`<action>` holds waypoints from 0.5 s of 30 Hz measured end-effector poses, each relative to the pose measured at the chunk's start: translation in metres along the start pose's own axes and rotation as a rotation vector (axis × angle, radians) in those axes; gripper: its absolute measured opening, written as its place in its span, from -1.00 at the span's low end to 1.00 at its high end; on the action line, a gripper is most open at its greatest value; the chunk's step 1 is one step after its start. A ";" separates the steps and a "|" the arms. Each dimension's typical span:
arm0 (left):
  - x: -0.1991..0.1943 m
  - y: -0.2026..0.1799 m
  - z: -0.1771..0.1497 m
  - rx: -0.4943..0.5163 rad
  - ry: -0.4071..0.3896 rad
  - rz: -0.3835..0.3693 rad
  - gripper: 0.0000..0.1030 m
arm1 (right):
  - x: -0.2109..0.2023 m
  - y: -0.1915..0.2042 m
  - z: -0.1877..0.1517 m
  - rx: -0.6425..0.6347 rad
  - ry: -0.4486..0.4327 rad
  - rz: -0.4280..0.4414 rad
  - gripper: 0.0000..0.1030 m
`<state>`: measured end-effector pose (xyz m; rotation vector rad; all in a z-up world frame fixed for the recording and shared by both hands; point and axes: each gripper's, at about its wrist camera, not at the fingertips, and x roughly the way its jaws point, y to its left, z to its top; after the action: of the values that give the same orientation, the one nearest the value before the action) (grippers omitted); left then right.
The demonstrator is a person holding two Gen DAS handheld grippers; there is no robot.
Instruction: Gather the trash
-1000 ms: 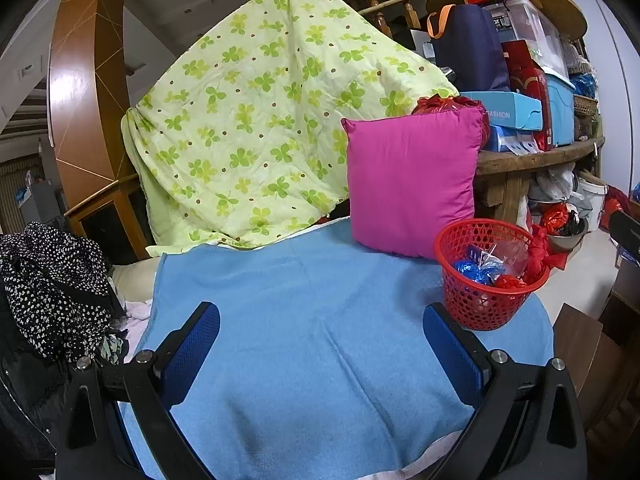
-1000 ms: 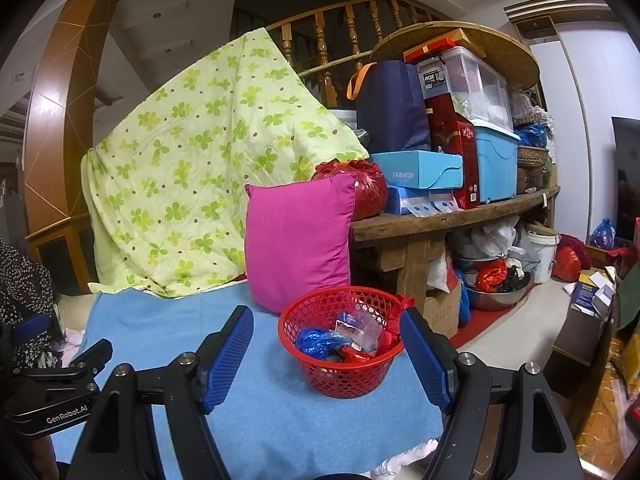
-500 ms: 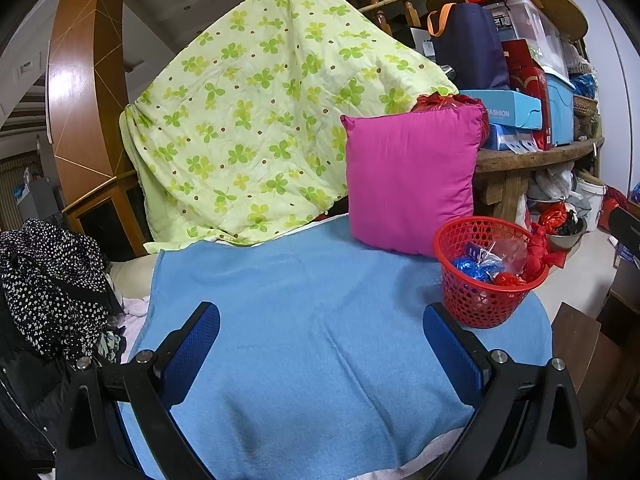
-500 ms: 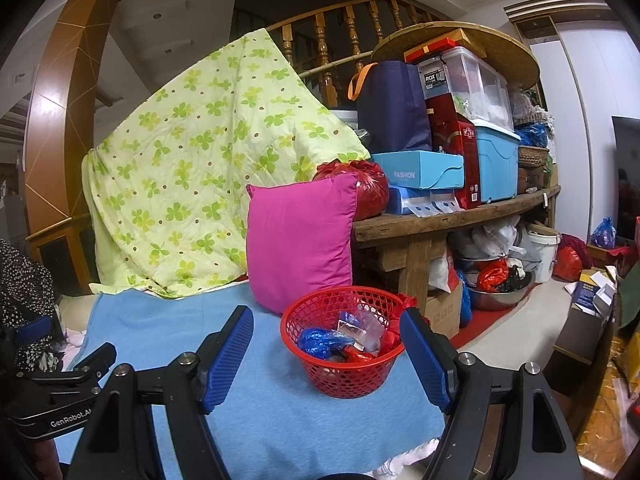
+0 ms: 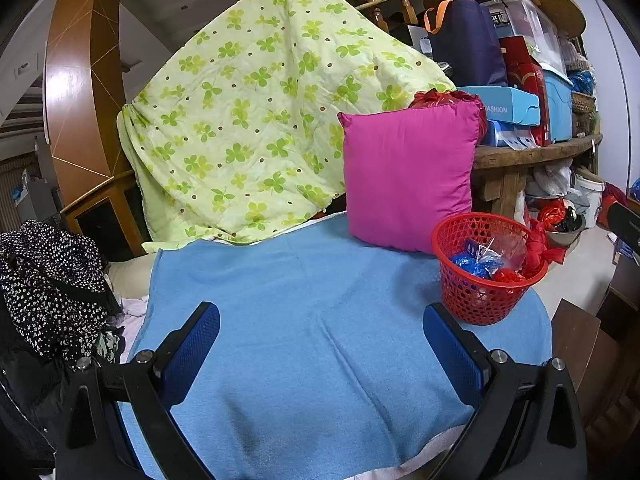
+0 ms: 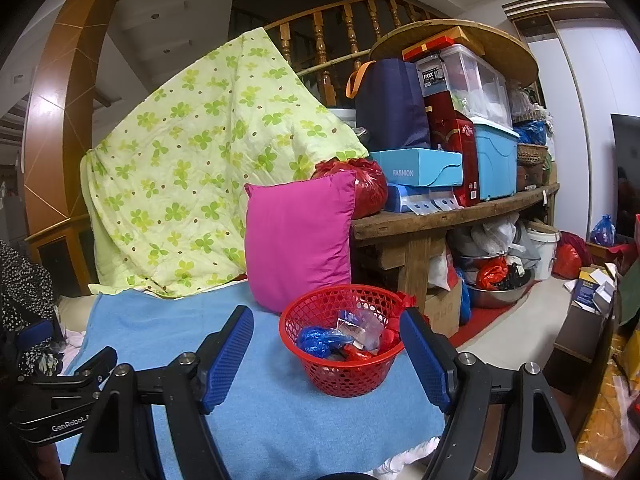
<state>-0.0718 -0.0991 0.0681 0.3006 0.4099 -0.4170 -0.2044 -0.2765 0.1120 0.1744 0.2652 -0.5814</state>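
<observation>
At the far left a black dotted garment (image 5: 48,280) is heaped beside the blue cloth (image 5: 304,320), which covers the surface that carries everything; whether a bed or a sofa lies beneath cannot be told. The left tongs (image 5: 320,348) hover over the cloth's near edge with blue pads wide apart and nothing between them. Behind, along the cloth's far edge, a green clover quilt (image 5: 260,112) drapes upward; just right of it a pink pillow (image 5: 408,176) stands upright. At the cloth's right edge, just in front of the pillow, sits the red basket (image 6: 344,372); it holds the trash (image 6: 348,336): crumpled blue, clear and red wrappers. The right tongs (image 6: 328,356) are spread apart, the basket seen between the two pads but neither pad touching it. Right of the pillow a wooden counter (image 6: 440,216) carries boxes and bins; bags and a bowl crowd the floor (image 6: 520,320) beneath it.
</observation>
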 end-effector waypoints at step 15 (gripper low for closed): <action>0.001 0.002 0.000 -0.003 0.006 -0.002 0.97 | 0.001 -0.002 0.000 0.002 -0.002 0.001 0.53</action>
<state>-0.0697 -0.0975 0.0676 0.2981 0.4170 -0.4175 -0.2046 -0.2787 0.1116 0.1762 0.2628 -0.5810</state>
